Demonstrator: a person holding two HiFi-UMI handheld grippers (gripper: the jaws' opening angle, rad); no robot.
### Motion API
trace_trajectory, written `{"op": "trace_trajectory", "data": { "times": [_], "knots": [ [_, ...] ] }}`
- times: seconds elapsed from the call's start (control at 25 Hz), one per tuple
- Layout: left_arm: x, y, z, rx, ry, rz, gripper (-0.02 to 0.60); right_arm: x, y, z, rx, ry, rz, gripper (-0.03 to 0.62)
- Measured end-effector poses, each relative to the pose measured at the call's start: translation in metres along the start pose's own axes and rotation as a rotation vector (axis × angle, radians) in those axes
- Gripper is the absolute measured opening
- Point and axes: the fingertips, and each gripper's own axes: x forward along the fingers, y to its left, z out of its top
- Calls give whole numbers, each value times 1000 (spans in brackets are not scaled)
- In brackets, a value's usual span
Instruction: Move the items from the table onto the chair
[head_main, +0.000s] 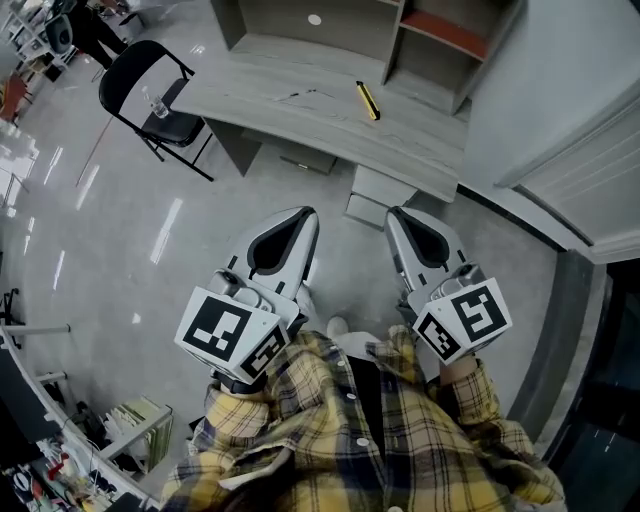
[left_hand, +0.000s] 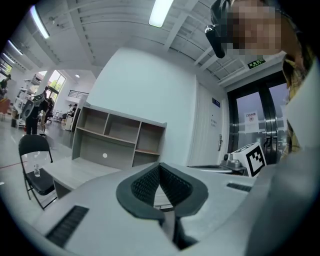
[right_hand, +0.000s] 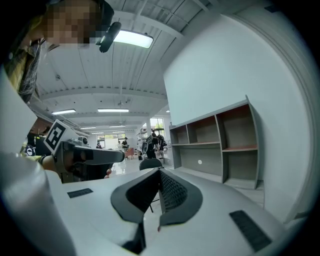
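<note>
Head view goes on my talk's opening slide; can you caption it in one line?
Left gripper and right gripper, both shut and empty, face a desk bearing a yellow tool; black chair at left.

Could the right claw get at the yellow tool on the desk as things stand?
Probably not yet. The right claw is shut, empty, and held over the floor short of the desk, where the yellow tool lies in the open. Nothing blocks it; stepping closer and opening should do.
</note>
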Motion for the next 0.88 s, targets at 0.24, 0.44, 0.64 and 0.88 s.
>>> {"op": "trace_trajectory", "data": {
  "times": [0.24,0.44,0.64,0.88],
  "knots": [
    [21,59,13,3,3,-24,3,68,0,6,-11,1,8,15],
    [40,123,33,13,17,-61,3,138,-6,12,9,3,-22,15],
    [52,180,52,29,32,-106,3,192,-15,19,27,7,-95,15],
    [70,229,47,-6,64,-150,3,226,-30,8,64,40,-185,15]
  ]
}}
